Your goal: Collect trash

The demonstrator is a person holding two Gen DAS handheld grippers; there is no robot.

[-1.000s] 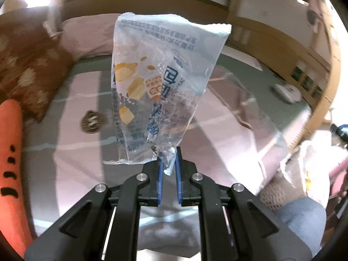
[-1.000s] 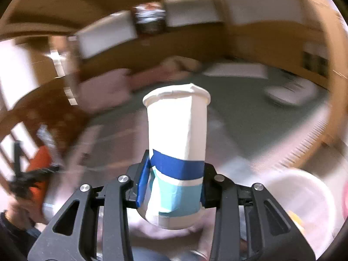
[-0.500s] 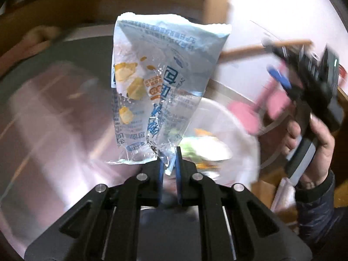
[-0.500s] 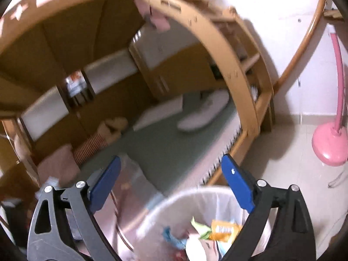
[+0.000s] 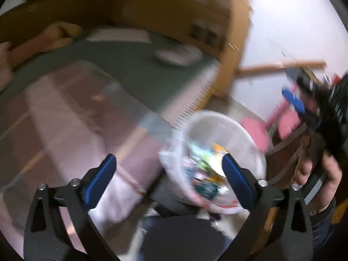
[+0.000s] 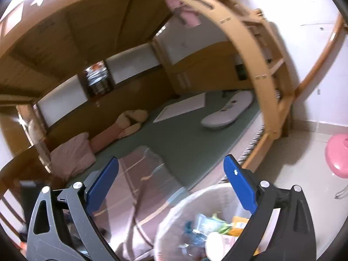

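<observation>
Both grippers empty over the trash bin, jaws opening wide.

Left wrist view, blurred: left gripper [image 5: 168, 174] jaws opening, spread wide, nothing between them; white lined trash bin [image 5: 219, 161] sits just ahead, beside the bed [image 5: 87, 113], with mixed wrappers [image 5: 202, 169] inside. At right, a hand [image 5: 315, 169] holds the right gripper [image 5: 304, 106].
Right wrist view: right gripper [image 6: 171, 184] jaws opening, wide, empty; trash bin [image 6: 184, 204] below the fingers, wrappers [image 6: 208, 224] and a white cup [image 6: 214, 244] in it; bed [image 6: 184, 134] behind.
</observation>
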